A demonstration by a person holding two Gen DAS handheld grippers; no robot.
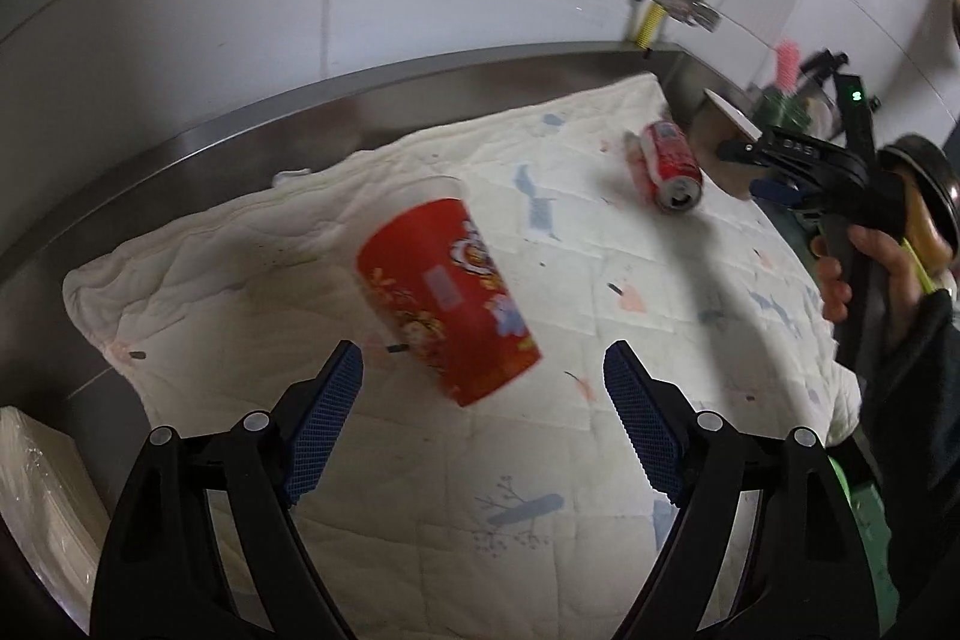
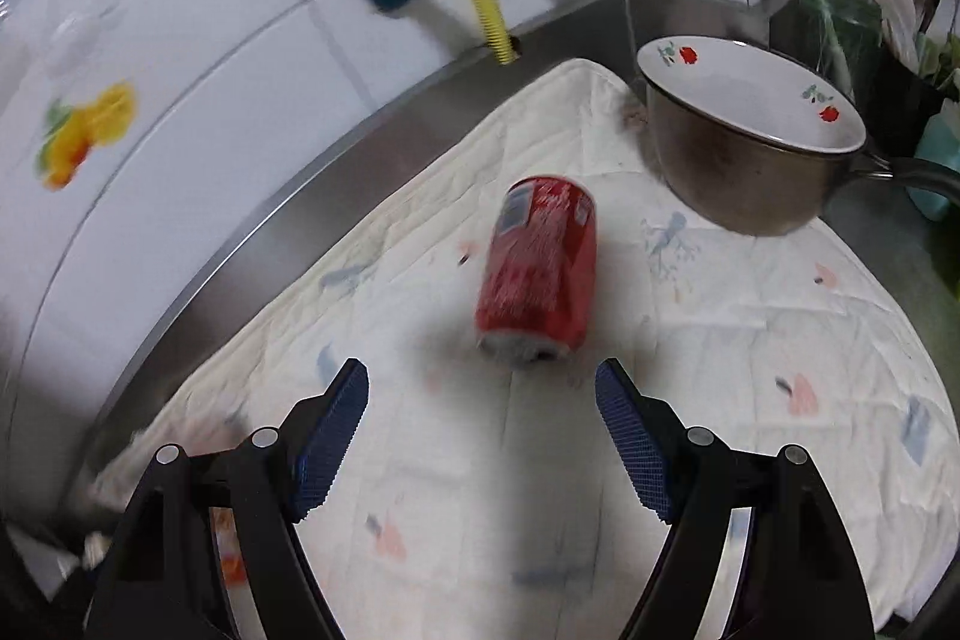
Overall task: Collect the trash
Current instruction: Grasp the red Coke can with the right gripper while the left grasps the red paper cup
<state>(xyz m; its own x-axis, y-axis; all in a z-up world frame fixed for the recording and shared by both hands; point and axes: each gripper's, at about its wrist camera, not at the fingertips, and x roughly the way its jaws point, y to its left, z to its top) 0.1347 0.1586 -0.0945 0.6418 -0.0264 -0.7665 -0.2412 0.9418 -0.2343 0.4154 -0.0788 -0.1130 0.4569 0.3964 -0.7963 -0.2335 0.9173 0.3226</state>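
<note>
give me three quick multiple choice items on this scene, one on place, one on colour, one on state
1. Where does the can lie?
A. on the cloth
B. in the pot
C. in the right tool

2. What colour is the cup?
A. blue
B. red
C. green

3. How is the left tool?
A. shut on the cup
B. shut on nothing
C. open

Answers:
1. A, the can lies on its side on the cloth, apart from the pot.
2. B, its wall is red with printed figures.
3. C, the fingers stand wide apart with the cup ahead of them.

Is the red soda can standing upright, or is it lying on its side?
Lying on its side. The red aluminium soda can rests lengthwise on the white quilted cloth, its opened top facing sideways.
</note>
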